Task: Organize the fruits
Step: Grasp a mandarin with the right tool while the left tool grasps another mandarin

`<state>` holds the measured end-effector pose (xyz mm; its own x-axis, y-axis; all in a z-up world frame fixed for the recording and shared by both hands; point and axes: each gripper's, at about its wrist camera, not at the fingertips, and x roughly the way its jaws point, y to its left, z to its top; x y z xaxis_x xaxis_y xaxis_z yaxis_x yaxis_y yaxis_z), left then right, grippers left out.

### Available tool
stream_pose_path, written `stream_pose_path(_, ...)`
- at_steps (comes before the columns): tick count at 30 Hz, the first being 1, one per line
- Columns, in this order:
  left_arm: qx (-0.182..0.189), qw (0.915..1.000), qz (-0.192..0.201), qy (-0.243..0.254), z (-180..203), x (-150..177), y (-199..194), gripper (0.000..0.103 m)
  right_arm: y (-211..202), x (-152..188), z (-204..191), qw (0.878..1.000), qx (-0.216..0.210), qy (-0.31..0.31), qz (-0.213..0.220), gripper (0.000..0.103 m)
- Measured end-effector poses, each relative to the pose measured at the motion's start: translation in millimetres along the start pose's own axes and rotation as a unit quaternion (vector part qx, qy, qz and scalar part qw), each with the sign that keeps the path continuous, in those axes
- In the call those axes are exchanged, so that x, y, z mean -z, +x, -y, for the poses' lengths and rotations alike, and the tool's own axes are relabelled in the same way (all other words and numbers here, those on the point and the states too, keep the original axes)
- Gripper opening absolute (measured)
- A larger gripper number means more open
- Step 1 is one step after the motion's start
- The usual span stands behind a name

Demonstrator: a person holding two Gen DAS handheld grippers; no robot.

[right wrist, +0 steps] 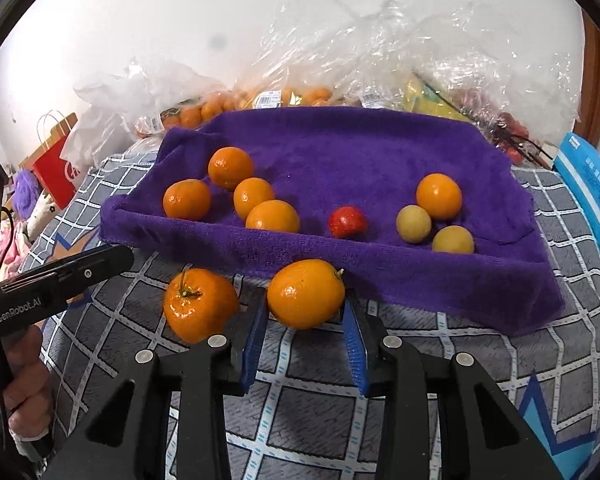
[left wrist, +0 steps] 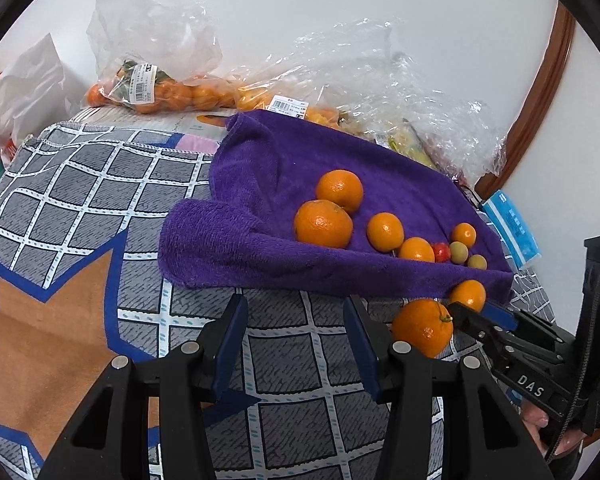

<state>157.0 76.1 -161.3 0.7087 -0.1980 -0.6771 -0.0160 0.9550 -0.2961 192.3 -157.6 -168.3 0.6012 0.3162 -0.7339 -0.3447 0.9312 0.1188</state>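
Orange point(right wrist: 306, 294) sits between the blue pads of the right gripper point(right wrist: 305, 320), just off the near edge of the purple towel point(right wrist: 340, 148), over the checked blanket point(right wrist: 300, 412). Pads press its two flanks; jaws narrowed onto it, so it is gripped across the widest part. A short stem stub shows at its upper right, clear of the pads.

Handling estimate: light, round, firm under a thin glossy peel. Skin looks smooth, so it could roll or squirt out if squeezed off-centre; too hard a pinch would bruise it. Best hold is across the equator, as now, stem left free.

A second, stemmed orange point(right wrist: 200, 304) lies on the blanket just beside the held one, apart from it.

Left gripper point(left wrist: 296, 320): jaws part-open, nothing between them, only blanket beneath.

On the towel: four oranges grouped at left point(right wrist: 230, 168), a small red fruit point(right wrist: 348, 222), two yellowish fruits point(right wrist: 414, 224) and one more orange at right. Bagged fruit point(right wrist: 284, 96) behind the towel.
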Motion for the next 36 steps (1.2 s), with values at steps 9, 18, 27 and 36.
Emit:
stream_pose_path(9, 0.004, 1.0000, 0.001, 0.006, 2, 1, 0, 0.047, -20, 18, 22, 1.000, 0.009, 0.019, 0.005, 0.037)
stream_pose_path(18, 0.014, 0.9996, 0.002, 0.025, 9, 4, -3, 0.047, -44, 34, 32, 0.998, 0.046, 0.015, 0.033, 0.037)
stream_pose_path(27, 0.054, 0.9947, 0.002, 0.088, 32, 11, -9, 0.049, -56, 38, 47, 0.996, 0.055, 0.047, 0.054, 0.037)
stream_pose_path(36, 0.046, 0.9862, -0.017, 0.158, 79, 22, -9, 0.053, -61, 41, 65, 0.993, 0.064, 0.080, 0.060, 0.037)
